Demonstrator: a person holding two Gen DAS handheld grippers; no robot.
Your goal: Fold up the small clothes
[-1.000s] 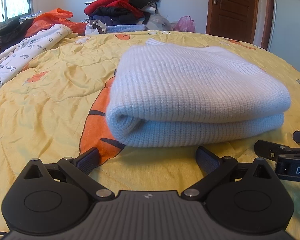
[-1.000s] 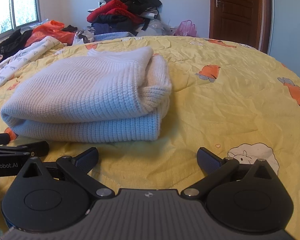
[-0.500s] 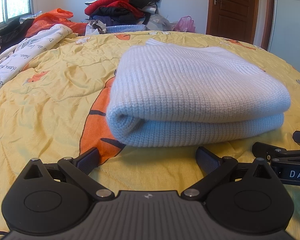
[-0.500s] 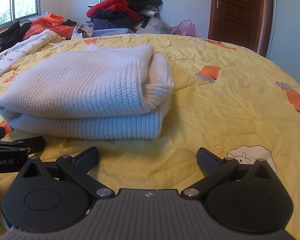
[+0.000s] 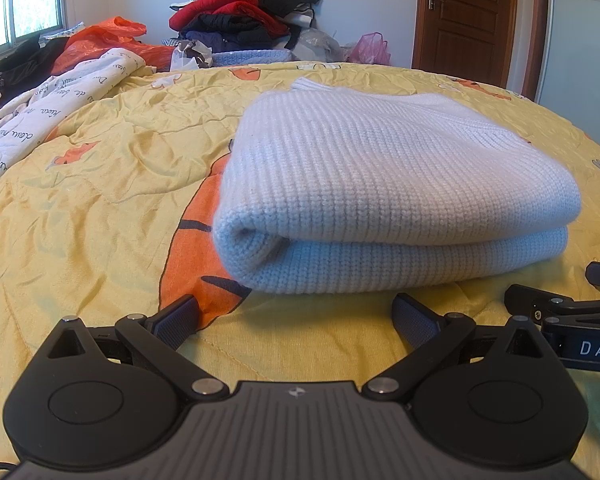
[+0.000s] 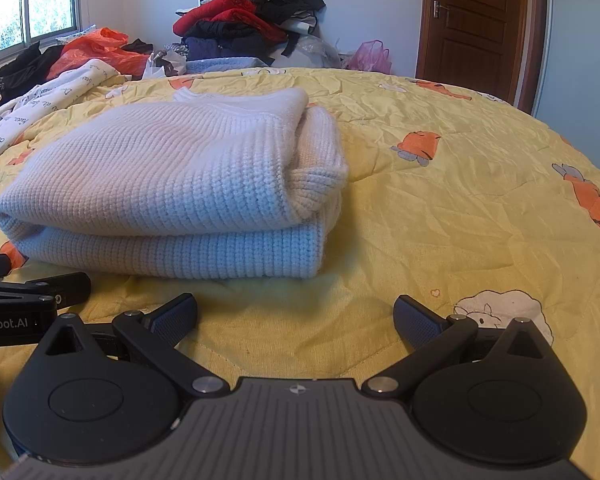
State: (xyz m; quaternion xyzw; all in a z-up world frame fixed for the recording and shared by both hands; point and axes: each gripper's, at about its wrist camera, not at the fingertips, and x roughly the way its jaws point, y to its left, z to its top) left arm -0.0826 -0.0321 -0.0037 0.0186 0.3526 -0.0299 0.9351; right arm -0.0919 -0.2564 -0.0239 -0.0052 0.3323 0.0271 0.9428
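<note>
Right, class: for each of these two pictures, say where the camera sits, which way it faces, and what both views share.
Left wrist: on the left gripper, low over the yellow quilt, facing the folded white sweater; its own open fingers show, the right gripper at the right edge.
Right wrist: on the right gripper, facing the same way; sweater left of centre, left gripper at the left edge.
Shared: sweater, quilt, clothes pile, door.

We find the folded sweater (image 5: 384,184) lying on the bed quilt (image 5: 100,208). Before the sweater, near its front edge but apart from it, sit the left gripper (image 5: 296,318) and, to its right, the right gripper (image 6: 296,316). Behind the sweater, past the quilt's far edge, stands a clothes pile (image 5: 244,12); the door (image 5: 464,16) stands behind and right.
</note>
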